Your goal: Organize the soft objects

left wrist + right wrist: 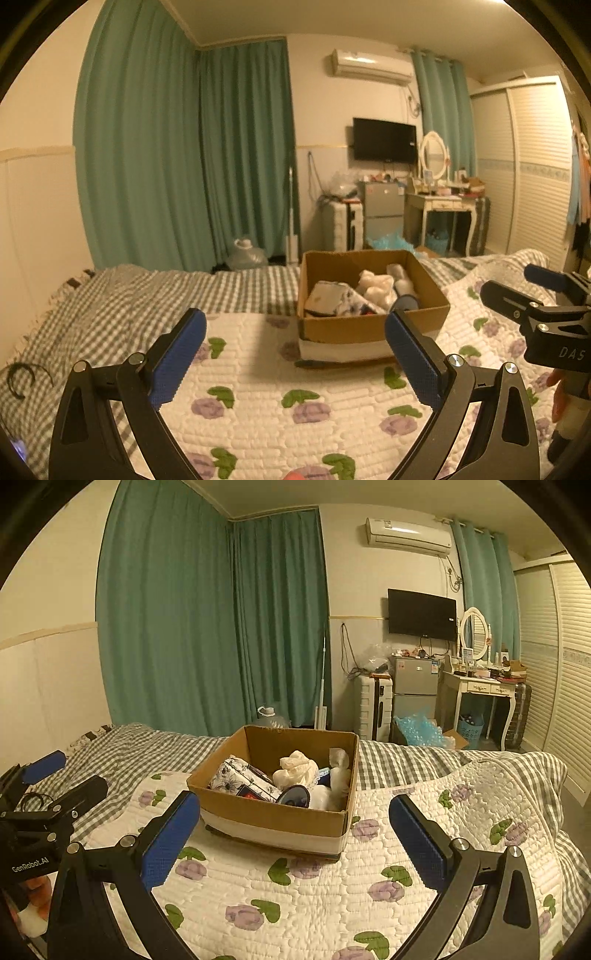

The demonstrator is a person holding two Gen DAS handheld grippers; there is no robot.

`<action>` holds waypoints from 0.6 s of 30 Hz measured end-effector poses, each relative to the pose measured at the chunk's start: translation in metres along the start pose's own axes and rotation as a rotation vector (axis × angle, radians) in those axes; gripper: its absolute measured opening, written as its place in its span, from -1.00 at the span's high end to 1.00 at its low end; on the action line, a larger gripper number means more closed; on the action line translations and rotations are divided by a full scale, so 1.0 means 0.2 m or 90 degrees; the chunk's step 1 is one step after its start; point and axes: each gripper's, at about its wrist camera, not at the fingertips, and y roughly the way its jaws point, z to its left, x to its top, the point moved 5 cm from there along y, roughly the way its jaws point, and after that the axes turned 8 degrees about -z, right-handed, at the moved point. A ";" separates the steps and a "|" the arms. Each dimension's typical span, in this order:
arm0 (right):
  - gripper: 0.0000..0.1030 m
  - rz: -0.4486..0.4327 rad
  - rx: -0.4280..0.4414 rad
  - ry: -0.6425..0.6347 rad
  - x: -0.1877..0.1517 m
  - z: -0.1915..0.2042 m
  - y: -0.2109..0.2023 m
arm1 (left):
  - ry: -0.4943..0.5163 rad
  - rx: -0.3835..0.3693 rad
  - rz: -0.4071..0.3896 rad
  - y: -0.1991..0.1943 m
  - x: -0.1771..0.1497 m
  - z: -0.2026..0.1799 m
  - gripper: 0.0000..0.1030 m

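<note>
Left wrist view: the left hand-held gripper (295, 354) is spread wide with nothing between its blue pads. It hangs over the quilt (258, 369), just on the near side of the box (373, 326). The box is brown card and sits on the bed (147, 295). Inside it lie a flowered pouch (332, 299), a white cloth (376, 286) bunched up, and a roll (406, 302) with a dark end. The right hand-held gripper (517, 288) shows to the right of the box. It looks spread too, and it holds nothing.

I think the white cloth is light and floppy. It should squash easily, so a pinch on a top fold would lift it. The pouch looks a bit firmer; its edge is the best spot to grab.

Right wrist view: the right hand-held gripper (295, 830) is spread wide and empty, and the box (273, 816) sits just past its tips. The pouch (240, 775) lies at the left inside the box, the cloth (297, 770) in the middle, and the roll (295, 795) at the front. The left hand-held gripper (55, 775) is off to the left of the box.

The quilt (332, 886) is white and puffy with purple flowers, and a grey checked sheet (147, 746) lies behind the box. Far behind the box hang green curtains (207, 627), with a TV (421, 614) and a small fridge (413, 683).
</note>
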 end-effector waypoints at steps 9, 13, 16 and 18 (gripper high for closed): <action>-1.00 0.009 -0.003 -0.008 0.00 0.01 0.01 | -0.009 -0.015 0.007 0.01 -0.01 -0.01 -0.93; -1.00 0.011 -0.004 -0.011 -0.01 0.01 0.01 | -0.016 -0.023 0.005 0.00 -0.01 0.00 -0.93; -1.00 0.012 -0.004 -0.011 -0.01 0.01 0.02 | -0.014 -0.022 0.002 0.00 0.00 0.00 -0.93; -1.00 0.013 -0.004 -0.011 -0.02 0.01 0.02 | -0.014 -0.021 0.002 0.00 -0.01 0.00 -0.93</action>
